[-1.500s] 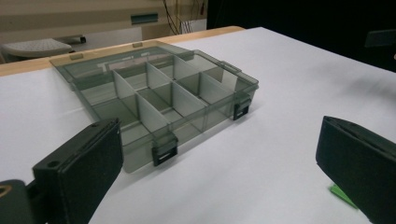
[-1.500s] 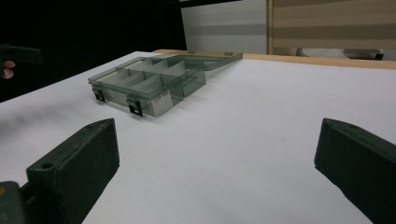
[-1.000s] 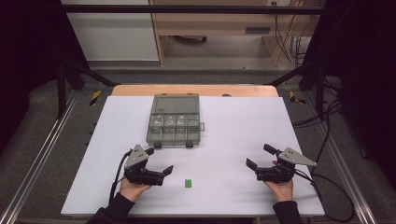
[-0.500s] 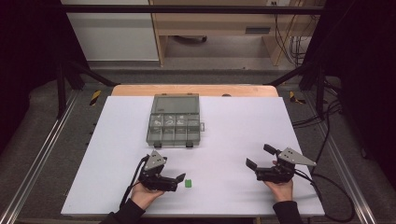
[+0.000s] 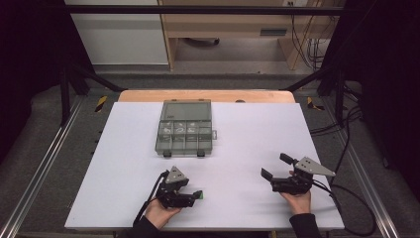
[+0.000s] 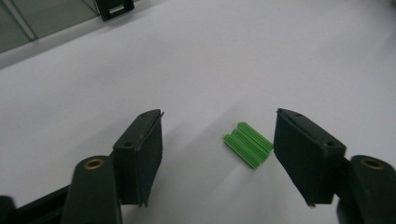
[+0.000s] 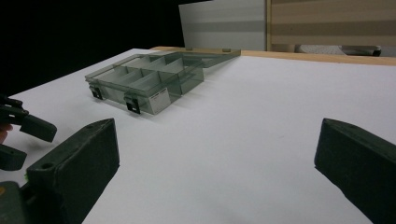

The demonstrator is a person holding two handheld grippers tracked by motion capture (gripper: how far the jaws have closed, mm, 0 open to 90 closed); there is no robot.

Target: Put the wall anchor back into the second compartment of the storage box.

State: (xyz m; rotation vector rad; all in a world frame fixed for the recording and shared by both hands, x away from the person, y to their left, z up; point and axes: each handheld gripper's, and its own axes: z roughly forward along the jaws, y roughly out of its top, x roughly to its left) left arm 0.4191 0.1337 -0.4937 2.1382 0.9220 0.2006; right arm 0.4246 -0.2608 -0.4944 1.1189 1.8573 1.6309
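While its matte black jaws stand apart, the left gripper (image 6: 217,156) brackets a small ribbed green plastic block (image 6: 248,144), nearer its right jaw; the right gripper (image 5: 276,166) gapes empty.

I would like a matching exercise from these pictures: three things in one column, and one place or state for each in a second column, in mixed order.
Things:
1. green ribbed piece
2. compartment box
3. right gripper

Places or states:
A. lid open, at the far middle of the white table
B. jaws apart, nothing between them
C. lying between the open jaws of the left gripper

Pairs: 1-C, 2-A, 3-B
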